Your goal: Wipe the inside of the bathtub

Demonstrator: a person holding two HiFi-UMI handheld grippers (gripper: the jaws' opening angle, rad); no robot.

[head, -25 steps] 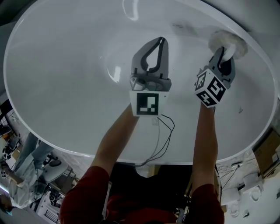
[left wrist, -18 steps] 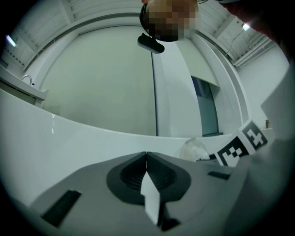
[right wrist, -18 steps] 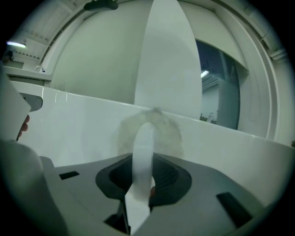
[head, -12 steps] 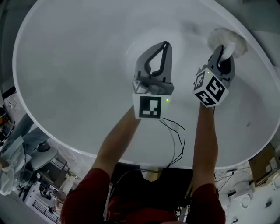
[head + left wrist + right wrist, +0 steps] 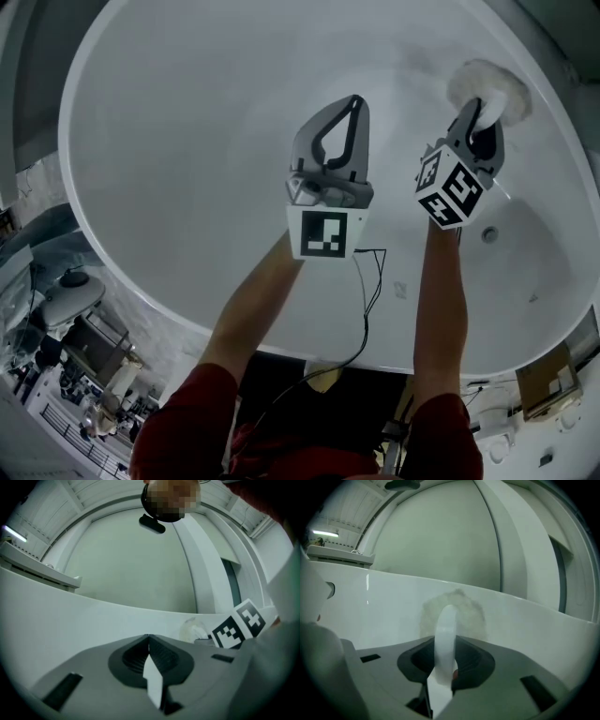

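Note:
The white oval bathtub (image 5: 169, 187) fills the head view. My right gripper (image 5: 477, 106) is shut on the white looped handle (image 5: 446, 623) of a fluffy white wiping pad (image 5: 487, 86). The pad lies flat against the tub's inner wall, high at the far right, just under the rim. In the right gripper view the pad (image 5: 454, 609) shows behind the handle, against the wall. My left gripper (image 5: 354, 99) hovers over the middle of the tub, shut with nothing in it. In the left gripper view the jaws (image 5: 149, 639) meet, and the right gripper's marker cube (image 5: 236, 626) shows to the right.
A round drain (image 5: 488, 234) sits in the tub floor below the right gripper. A thin black cable (image 5: 370, 281) hangs from the left gripper over the near rim. Floor clutter (image 5: 66, 356) lies lower left, a cardboard box (image 5: 546, 380) lower right. A chrome fitting (image 5: 330, 589) is on the wall.
The head view has swung, so the tub sits further right in the picture and the drain has come into sight. Both grippers hold nearly the same places; the pad stays on the wall.

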